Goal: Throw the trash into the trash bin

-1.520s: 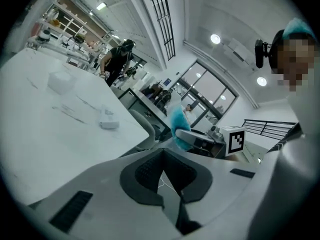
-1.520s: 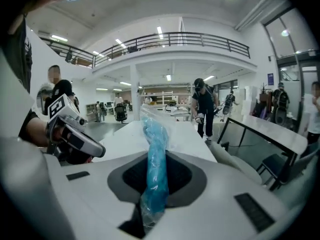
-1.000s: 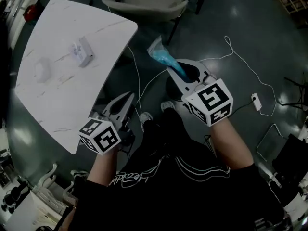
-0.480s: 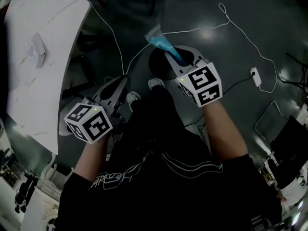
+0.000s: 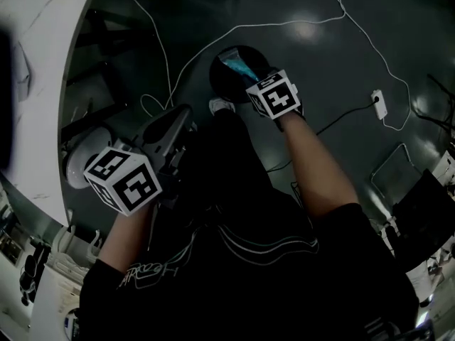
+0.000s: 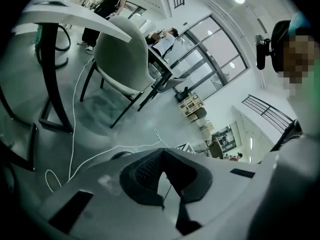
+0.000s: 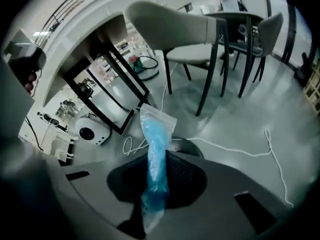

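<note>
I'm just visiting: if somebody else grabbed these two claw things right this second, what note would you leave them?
Left gripper: shut, empty, off to the side.
Right gripper: shut on the blue plastic bag, pointing down.
Trash bin: black, round, on the floor, right under the bag in the head view.
Done: the bag is picked up and held over the bin.
Left: open the right jaws so it drops in.

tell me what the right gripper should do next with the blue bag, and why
Probably open the right gripper and let go. It is clamped on the blue bag, and in the head view the bag hangs right above the dark round trash bin on the floor.
</note>
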`<state>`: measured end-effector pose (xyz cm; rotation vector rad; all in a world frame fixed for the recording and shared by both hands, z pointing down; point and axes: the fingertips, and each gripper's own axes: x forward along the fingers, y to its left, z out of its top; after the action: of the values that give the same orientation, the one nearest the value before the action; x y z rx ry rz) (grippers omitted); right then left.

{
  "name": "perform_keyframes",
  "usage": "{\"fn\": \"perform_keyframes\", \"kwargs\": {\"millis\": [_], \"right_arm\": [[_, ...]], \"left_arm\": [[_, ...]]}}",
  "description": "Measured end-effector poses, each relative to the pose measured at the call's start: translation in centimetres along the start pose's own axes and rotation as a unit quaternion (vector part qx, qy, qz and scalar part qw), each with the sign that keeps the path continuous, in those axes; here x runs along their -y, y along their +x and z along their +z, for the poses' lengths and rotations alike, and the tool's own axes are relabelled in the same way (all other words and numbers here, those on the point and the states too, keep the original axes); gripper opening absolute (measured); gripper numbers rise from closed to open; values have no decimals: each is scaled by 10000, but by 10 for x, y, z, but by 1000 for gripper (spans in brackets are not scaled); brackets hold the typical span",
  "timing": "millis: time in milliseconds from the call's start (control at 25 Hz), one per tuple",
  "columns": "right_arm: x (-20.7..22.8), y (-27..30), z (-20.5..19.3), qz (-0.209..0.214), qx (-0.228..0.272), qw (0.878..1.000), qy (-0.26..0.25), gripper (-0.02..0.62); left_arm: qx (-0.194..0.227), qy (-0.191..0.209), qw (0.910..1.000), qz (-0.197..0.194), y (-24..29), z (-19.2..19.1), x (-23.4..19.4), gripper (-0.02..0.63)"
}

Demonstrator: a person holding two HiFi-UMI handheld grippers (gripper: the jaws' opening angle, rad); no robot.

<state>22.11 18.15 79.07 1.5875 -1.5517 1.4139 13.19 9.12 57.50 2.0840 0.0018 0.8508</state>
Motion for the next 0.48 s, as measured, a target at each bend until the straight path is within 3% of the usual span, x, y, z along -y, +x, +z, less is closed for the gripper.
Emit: {"fn": "perform_keyframes", "kwargs": {"millis": [120,320,400,480], "right_arm": [[8,27,-39,32,-637,9979,141,72],[13,53,-62,176,-992,9941,407,78],[18,60,-66,155,-1036,9930,549,117],[23,66,-69,183,-1040,9917,734,204]], "left_arm": [[-16,-95,9999,60,4,-2,-8,5],[72,-197,9997,105,7,3,-17,5],[96,-265,9995,136,9,1,-20,5],[114,-356,9992,161,11,-2,-23,5]]}}
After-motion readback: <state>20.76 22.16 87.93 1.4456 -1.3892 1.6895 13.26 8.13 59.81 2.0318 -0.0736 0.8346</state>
